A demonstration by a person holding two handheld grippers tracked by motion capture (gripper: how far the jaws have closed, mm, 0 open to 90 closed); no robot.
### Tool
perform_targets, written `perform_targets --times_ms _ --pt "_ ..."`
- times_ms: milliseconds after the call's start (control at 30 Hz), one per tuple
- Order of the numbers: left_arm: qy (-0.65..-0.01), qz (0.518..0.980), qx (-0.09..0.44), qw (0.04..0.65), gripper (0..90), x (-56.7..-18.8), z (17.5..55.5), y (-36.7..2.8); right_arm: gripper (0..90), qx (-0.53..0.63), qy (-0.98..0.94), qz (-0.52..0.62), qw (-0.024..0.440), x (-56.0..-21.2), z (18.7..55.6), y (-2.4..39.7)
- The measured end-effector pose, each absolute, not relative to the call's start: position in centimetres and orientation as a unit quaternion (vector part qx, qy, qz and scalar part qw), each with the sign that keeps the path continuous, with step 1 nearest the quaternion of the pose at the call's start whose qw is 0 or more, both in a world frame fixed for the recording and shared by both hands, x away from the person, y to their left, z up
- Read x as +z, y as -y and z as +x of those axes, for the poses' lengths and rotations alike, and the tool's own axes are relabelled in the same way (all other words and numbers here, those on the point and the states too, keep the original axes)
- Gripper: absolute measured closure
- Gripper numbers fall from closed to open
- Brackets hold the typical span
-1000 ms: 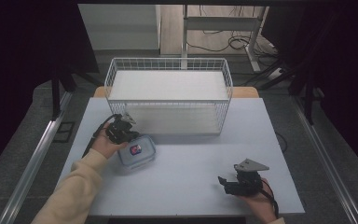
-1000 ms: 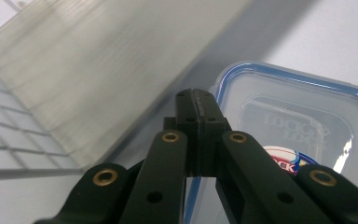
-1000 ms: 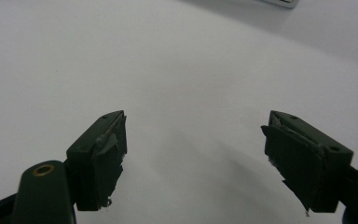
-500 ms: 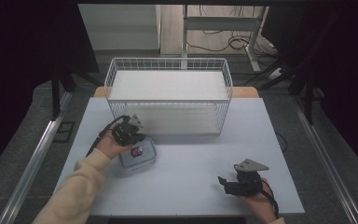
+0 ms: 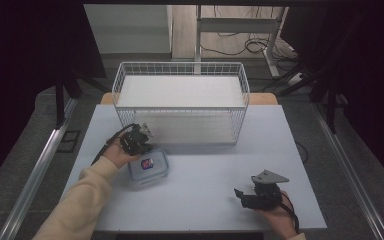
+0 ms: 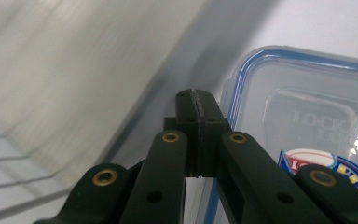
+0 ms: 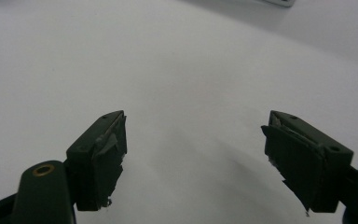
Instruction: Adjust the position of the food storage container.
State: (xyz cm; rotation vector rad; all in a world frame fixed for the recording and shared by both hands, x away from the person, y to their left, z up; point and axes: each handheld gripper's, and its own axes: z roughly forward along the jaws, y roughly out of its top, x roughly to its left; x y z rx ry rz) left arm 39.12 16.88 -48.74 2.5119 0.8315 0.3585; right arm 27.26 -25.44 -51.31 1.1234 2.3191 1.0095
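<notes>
Fingers point(image 6: 200, 116) of the left gripper point(image 5: 139, 142) are pressed together with nothing between them; in the left gripper view their black tips meet just over the table beside the rim of the food container point(image 6: 307, 116). Fingers point(image 7: 102, 154) of the right gripper point(image 7: 196, 163) stand wide apart, and only bare tabletop lies between them.

From the high view, the food container point(image 5: 148, 167) sits flat on the white table point(image 5: 205, 200), left of centre and in front of the wire basket point(image 5: 180, 70). It is a clear, rounded-rectangle box with a blue-edged lid clipped on and a red and blue label on top. Its long axis runs slantwise, from the near left corner toward the far right, so its far right end points roughly at the basket's front wall. The lid faces straight up.

The left gripper hovers at the container's far left edge, close to the basket's front left corner, its tip angled down toward the lid rim; whether it touches the rim I cannot tell. The right gripper point(image 5: 260, 195) rests low near the table's front right part, well apart from the container, with its grey plate on top.
</notes>
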Motion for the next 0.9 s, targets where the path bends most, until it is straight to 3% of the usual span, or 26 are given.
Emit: perform_targets --times_ms 667,900 --pt "-0.248 0.935 0.087 0.237 90.0 -48.6 37.5 -15.1 20.8 0.357 -0.825 0.397 0.185 -51.3 27.2 25.3" --pt "-0.314 0.904 0.154 0.246 90.0 -47.5 35.2 -18.4 20.7 0.360 -0.823 0.399 0.185 -51.2 27.2 25.5"
